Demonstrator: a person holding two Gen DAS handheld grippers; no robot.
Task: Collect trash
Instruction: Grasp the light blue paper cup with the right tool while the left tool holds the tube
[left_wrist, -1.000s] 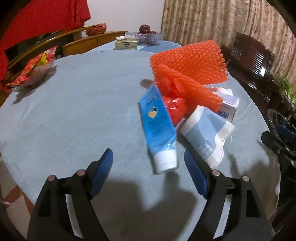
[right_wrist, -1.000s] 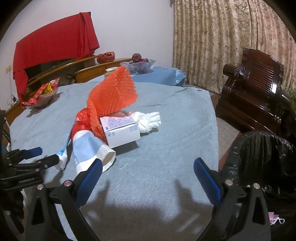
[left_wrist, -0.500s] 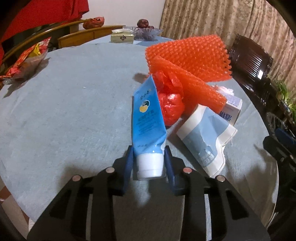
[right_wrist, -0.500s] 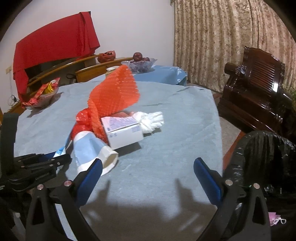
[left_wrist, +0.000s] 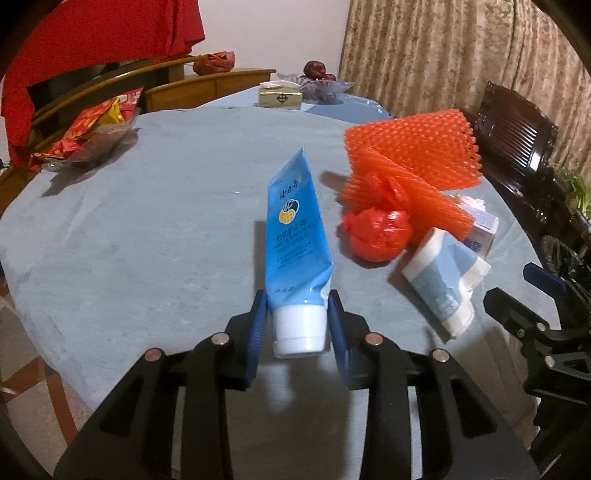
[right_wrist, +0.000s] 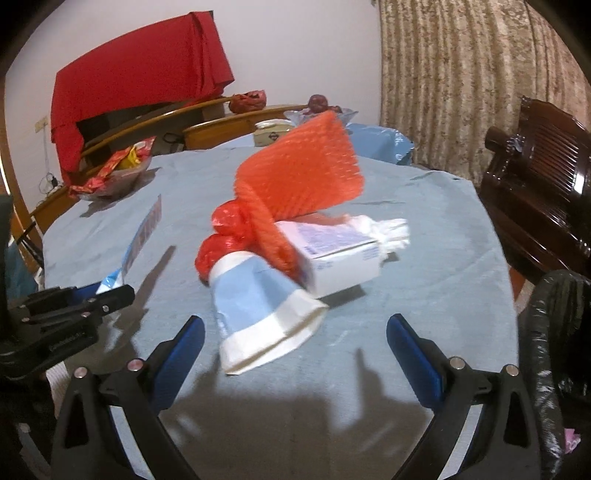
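Since a second ago the left gripper (left_wrist: 297, 320) went from wide open to clamped on the white cap end of the blue plastic cream tube (left_wrist: 295, 236), and the tube's far end now tilts up off the round table covered in grey-blue cloth (left_wrist: 155, 206). Left gripper angles down toward the table; blue pads press both sides of the cap, tube sticks forward and up between them.

Right gripper (right_wrist: 295, 345) has moved in closer to the trash pile, also pointing down, jaws spread wide with nothing between them. Just ahead of it lies a crushed light-blue and white paper cup (right_wrist: 258, 314), mouth toward the gripper, not touched. Behind the cup: a white cardboard box (right_wrist: 338, 254), a knotted red plastic bag (right_wrist: 221, 236), a folded orange foam net sleeve (right_wrist: 299, 177) leaning on the box, and a white crumpled tissue (right_wrist: 391, 229) past the box.

Black bin bag (right_wrist: 554, 332) sits at the right table edge near the right gripper. Far side of table: glass dish with red snack packets (left_wrist: 88, 136), a small tissue box (left_wrist: 280, 96), a fruit bowl (left_wrist: 321, 83).
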